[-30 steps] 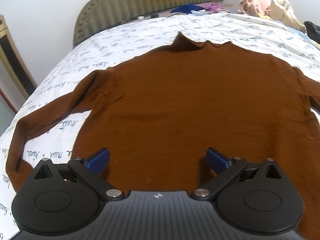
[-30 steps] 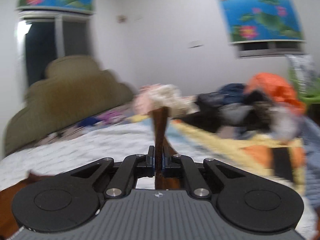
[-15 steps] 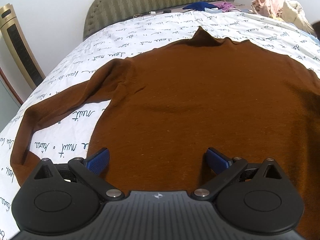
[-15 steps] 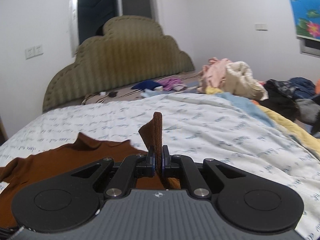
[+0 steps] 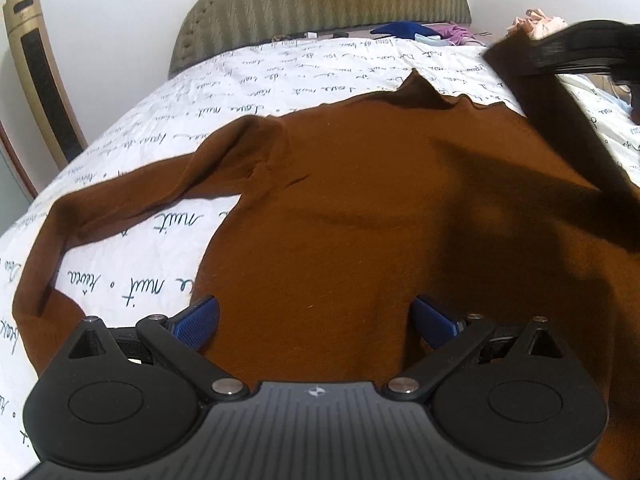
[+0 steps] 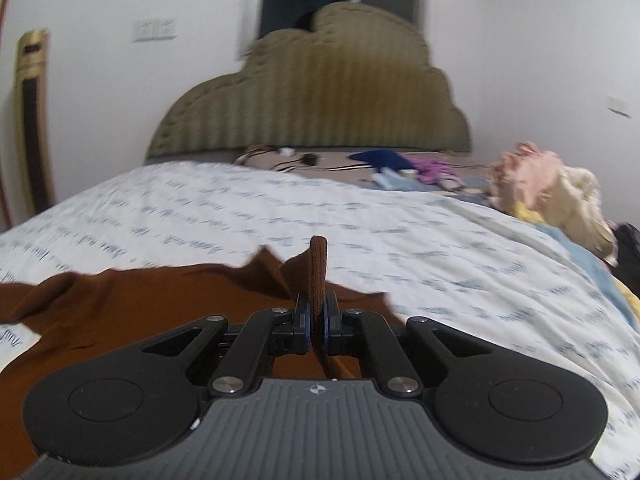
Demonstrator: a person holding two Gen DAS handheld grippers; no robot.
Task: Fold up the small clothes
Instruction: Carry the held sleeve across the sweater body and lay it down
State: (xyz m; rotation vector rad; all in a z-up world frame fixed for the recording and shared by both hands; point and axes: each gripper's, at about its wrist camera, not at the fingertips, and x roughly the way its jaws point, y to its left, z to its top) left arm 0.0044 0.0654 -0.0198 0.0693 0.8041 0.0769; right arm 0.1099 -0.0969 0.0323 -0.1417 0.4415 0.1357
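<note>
A brown long-sleeved sweater [image 5: 340, 208] lies flat on the white bedsheet with script print [image 5: 168, 136], its collar toward the headboard and its left sleeve [image 5: 132, 196] stretched out to the left. My left gripper [image 5: 316, 320] hovers open over the lower body of the sweater, nothing between its blue pads. My right gripper [image 6: 317, 320] is shut on the cuff of the right sleeve [image 6: 316, 268], which stands up between the pads. In the left wrist view that gripper [image 5: 576, 52] comes in at the upper right, with the lifted sleeve [image 5: 572, 152] hanging from it over the sweater's right shoulder.
An olive padded headboard [image 6: 312, 108] stands at the far end of the bed. Loose clothes [image 6: 548, 184] are piled at the bed's right side, and small items [image 6: 384, 160] lie near the headboard. A gold standing unit [image 5: 40, 72] is against the wall at left.
My right gripper has swung left with the sleeve cuff, from beside the clothes pile to over the sweater's collar, and now shows in the left wrist view. My left gripper shifted slightly, still open.
</note>
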